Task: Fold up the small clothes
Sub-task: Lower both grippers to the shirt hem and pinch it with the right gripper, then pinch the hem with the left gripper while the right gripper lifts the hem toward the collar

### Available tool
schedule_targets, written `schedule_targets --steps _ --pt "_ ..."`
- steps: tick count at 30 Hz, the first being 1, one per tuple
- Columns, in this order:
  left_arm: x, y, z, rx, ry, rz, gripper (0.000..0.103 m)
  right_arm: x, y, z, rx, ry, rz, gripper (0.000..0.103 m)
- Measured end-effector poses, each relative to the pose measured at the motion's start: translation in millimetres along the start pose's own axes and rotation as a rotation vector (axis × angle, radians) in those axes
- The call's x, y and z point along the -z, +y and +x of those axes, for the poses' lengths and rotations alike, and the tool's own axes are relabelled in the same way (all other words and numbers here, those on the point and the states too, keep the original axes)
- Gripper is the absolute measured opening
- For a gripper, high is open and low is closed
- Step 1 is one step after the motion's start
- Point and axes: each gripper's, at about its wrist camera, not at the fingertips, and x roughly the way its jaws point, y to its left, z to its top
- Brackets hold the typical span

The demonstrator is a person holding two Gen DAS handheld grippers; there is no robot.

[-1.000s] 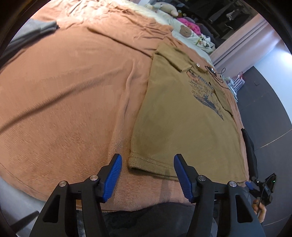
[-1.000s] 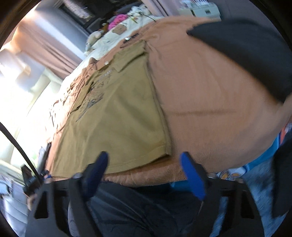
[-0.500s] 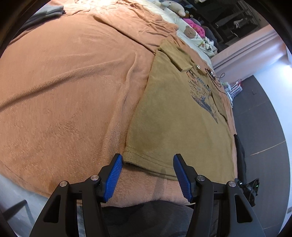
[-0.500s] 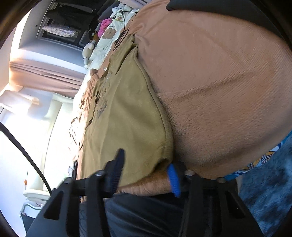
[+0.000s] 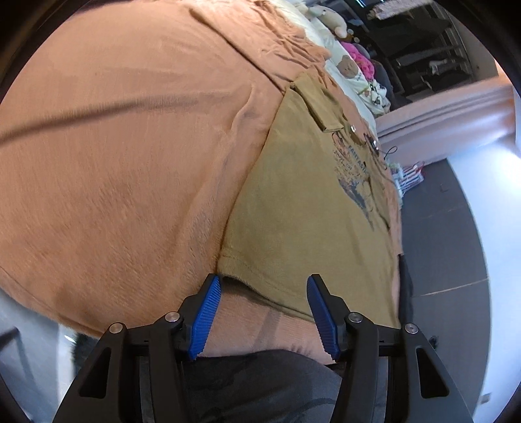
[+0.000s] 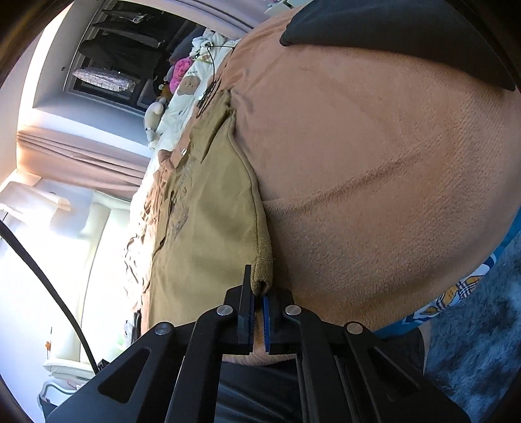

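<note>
Right tongs (image 6: 259, 301) pinching shirt (image 6: 208, 227) corner

Bed, orange blanket (image 5: 130, 162); olive T-shirt (image 5: 309, 211) flat (print up); dark garment (image 6: 390, 29) apart.

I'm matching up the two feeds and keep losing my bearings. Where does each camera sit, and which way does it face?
Left wrist: on the left gripper, facing down the bed along the olive T-shirt; jaws closing around its near hem corner.
Right wrist: on the right gripper, facing along the shirt's other side; jaws clamped on that hem corner.
Shared: the T-shirt and the orange blanket.
</note>
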Motion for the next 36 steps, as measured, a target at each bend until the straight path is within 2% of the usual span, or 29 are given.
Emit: schedule_targets --steps 4,7,10,13,17,20,23,27,31,36 --pt "3 1 8 0.007 -0.016 -0.037 0.057 -2 2 8 -0.001 0.003 0.0 0.0" --pt "5 5 8 0.034 -0.024 -0.106 0.057 -6 1 10 0.003 0.011 0.012 0.0" --pt "13 6 7 0.123 0.007 -0.178 0.057 -6 0 10 0.005 0.019 0.015 0.0" --pt "19 4 10 0.114 0.019 -0.176 0.057 -7 1 15 0.016 0.025 0.016 0.0" --pt "13 5 14 0.124 -0.017 -0.188 0.056 -6 1 17 0.025 0.028 0.025 0.0" --pt "2 4 7 0.103 -0.067 -0.176 0.047 -8 4 14 0.025 0.03 0.02 0.0" --pt "-4 3 0 0.132 -0.102 -0.177 0.042 -10 8 16 0.029 0.034 0.014 0.0" --pt "-8 -4 0 0.098 -0.091 -0.132 0.042 -11 10 19 0.026 0.047 0.001 0.0" --pt "-13 2 7 0.077 -0.086 -0.144 0.042 -8 11 23 0.033 0.066 -0.008 0.001" --pt "-12 10 0 0.143 -0.136 -0.161 0.042 -9 8 27 0.033 0.087 0.006 0.001"
